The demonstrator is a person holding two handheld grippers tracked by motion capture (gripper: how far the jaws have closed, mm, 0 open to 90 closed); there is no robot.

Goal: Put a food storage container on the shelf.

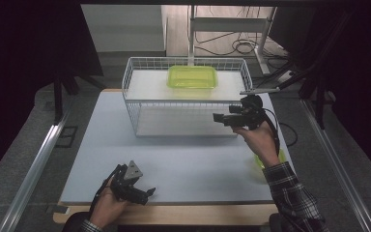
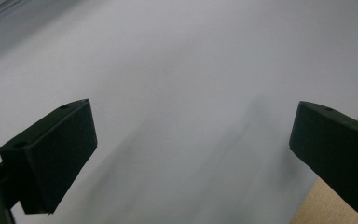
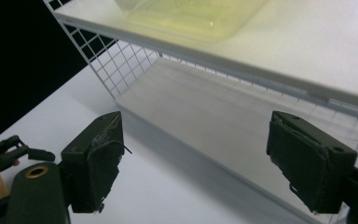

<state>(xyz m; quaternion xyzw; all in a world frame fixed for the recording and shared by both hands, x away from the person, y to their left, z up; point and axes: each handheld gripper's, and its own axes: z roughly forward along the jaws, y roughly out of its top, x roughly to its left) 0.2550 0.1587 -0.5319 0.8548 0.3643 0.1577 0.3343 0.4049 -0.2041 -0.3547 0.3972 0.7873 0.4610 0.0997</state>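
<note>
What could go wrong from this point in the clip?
The open right tool hangs close to the wire rack front, so a jaw might catch the mesh. A green container lies partly hidden under the right forearm, near the table edge, where a sleeve might knock it off.

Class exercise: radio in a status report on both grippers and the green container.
Left gripper open, empty, low over table. Right gripper open, empty, facing wire rack. Green container on top shelf. Nothing blocking.
</note>
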